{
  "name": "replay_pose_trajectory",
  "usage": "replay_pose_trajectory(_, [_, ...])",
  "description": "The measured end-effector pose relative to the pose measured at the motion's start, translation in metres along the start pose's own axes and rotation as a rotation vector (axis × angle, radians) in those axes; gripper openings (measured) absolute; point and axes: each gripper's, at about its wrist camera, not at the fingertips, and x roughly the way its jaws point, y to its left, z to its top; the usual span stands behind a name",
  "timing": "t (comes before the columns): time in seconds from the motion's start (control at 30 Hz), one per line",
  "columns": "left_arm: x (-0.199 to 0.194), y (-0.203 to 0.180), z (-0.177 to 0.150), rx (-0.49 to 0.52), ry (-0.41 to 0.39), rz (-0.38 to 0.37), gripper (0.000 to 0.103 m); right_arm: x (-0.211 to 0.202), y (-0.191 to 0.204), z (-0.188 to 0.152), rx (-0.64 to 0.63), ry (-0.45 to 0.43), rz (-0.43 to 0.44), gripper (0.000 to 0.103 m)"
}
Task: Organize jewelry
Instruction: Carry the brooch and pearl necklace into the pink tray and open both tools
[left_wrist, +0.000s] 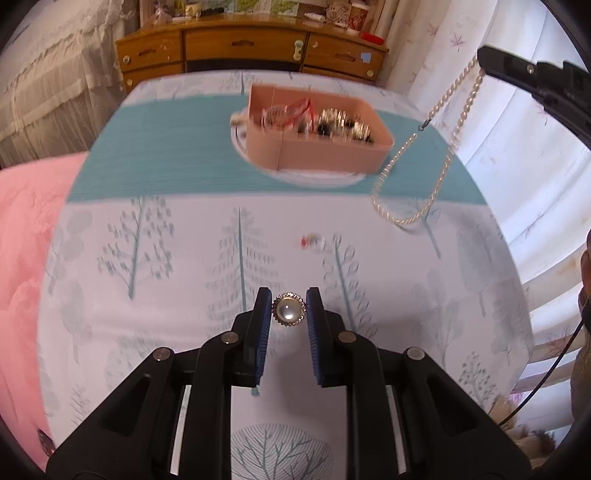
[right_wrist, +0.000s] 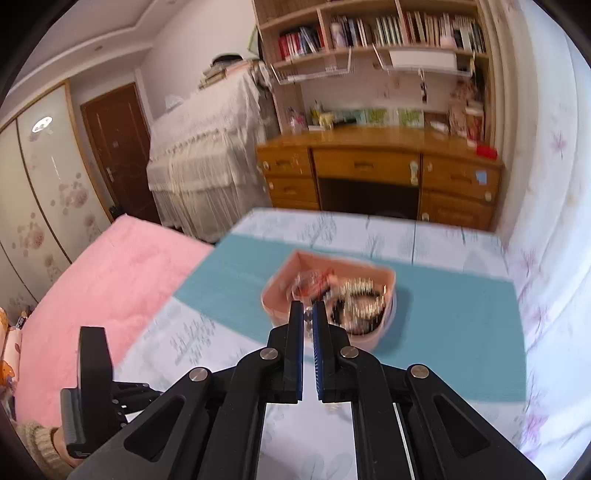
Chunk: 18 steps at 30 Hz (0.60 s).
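Clamping a pearl ring (left_wrist: 289, 309) between its blue pads, the left gripper (left_wrist: 288, 308) holds it by the jewelled rim just above the tree-print bedsheet (left_wrist: 147, 258). Off to the upper right in that view the right gripper (left_wrist: 484, 62) is pinched together on a pearl necklace (left_wrist: 417, 173), which hangs down in a long loop with its clasp dangling free; in the right wrist view a bead or two show in the narrow gap between the pads of the right gripper (right_wrist: 307, 314). Ahead of both sits the pink jewelry box (left_wrist: 314, 155), already crowded with pieces, resting on a white round base on the teal band (left_wrist: 166, 162) of the sheet.

Two slips look possible from here. The ring is gripped only at its edges — a small twist could pop it out onto the soft bedding. The necklace swings loose, so its low loop could catch the box wall or tangle with what lies inside if lowered carelessly. One small red and white trinket (left_wrist: 312, 240) lies on the sheet, not yet collected.

Around the bed are a pink blanket (left_wrist: 26, 258) on the left, a wooden desk (right_wrist: 376, 166) with drawers beyond, bookshelves (right_wrist: 369, 33) above it and pale floral curtains (right_wrist: 546, 221) on the right
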Motion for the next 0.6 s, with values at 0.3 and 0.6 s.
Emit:
replay_pose_trajectory(0.3, [-0.042,0.002,0.095,0.032,-0.112,0.023,0.017,-0.039,0.019,0.082,-0.056,-0.121,0.013,0.004])
replay_pose_trajectory(0.6, [-0.050,0.019,0.175,-0.017,-0.165,0.048,0.017,-0.005,0.043,0.137,-0.067,-0.106,0.047,0.004])
